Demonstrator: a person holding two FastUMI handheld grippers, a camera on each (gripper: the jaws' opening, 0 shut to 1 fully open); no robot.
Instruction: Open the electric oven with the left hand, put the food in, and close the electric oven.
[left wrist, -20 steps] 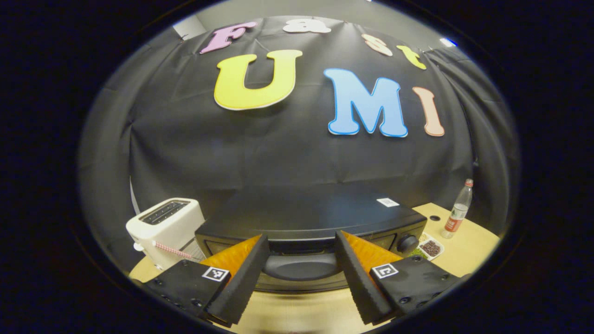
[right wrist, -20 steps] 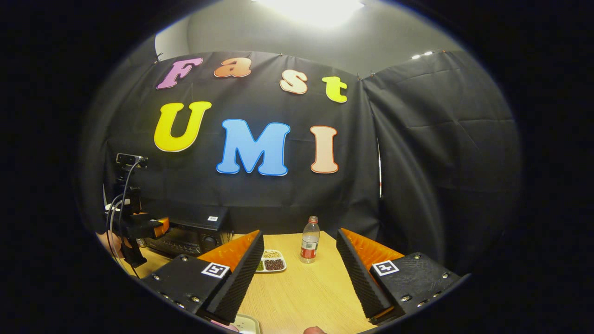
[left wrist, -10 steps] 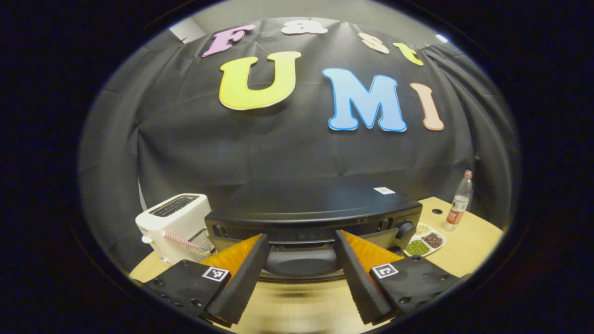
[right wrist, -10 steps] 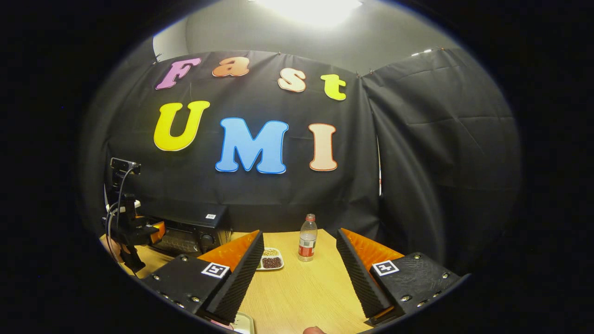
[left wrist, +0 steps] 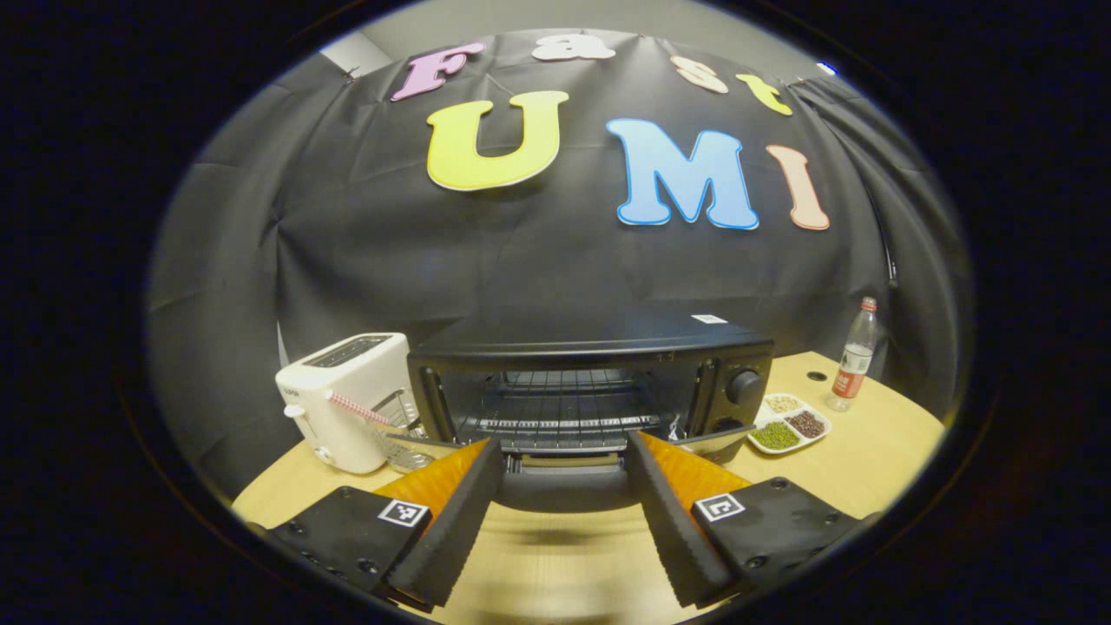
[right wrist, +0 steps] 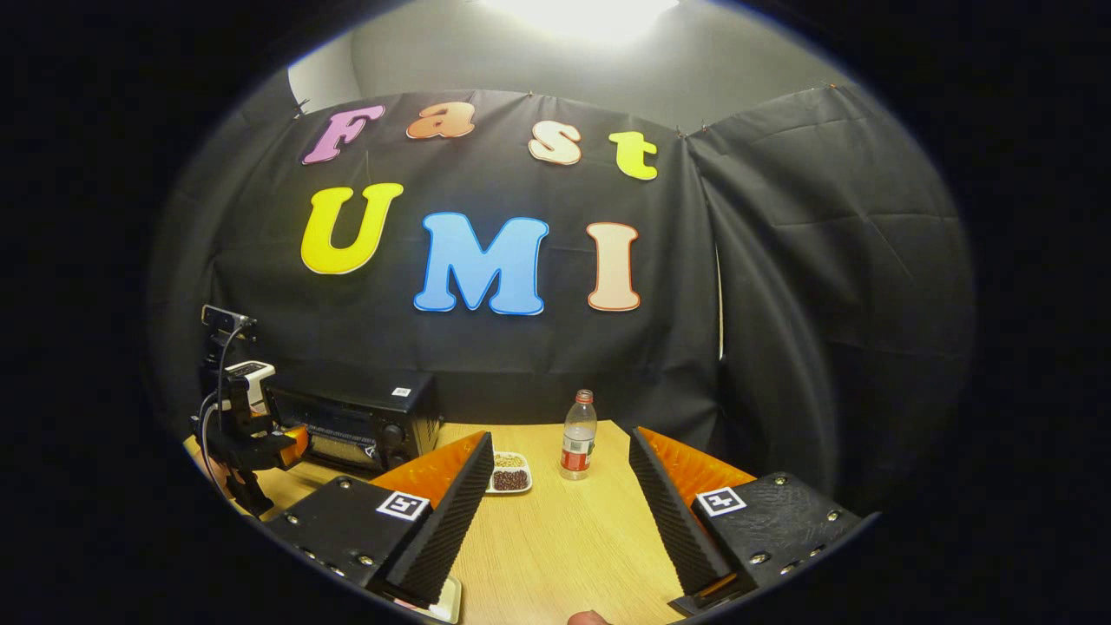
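In the left gripper view, a white toaster [left wrist: 347, 401] stands at the left on the wooden table [left wrist: 868, 451], close beside the oven [left wrist: 590, 382], and wire tongs or a rack of some kind lie between them. The oven door [left wrist: 564, 486] hangs open and low, its handle sitting between the fingers of the left gripper [left wrist: 562, 512]; the fingers stand wide apart and whether they press on the handle cannot be told. Inside, the wire rack [left wrist: 560, 408] looks bare, so the food seems not yet in. To the right sit a divided dish of beans [left wrist: 788, 424] and a bottle [left wrist: 852, 369]. In the right gripper view, the left gripper [right wrist: 260, 438] shows at the far left by the oven [right wrist: 356, 425], and the right gripper [right wrist: 562, 512] hovers over the table with its fingers spread and nothing between them; a pale tray edge [right wrist: 447, 601] peeks out under its left finger, contents hidden. The risks from here: a door let go early could drop hard or spring back, and a reach toward the oven could knock the bottle [right wrist: 576, 434] or dish [right wrist: 509, 473].
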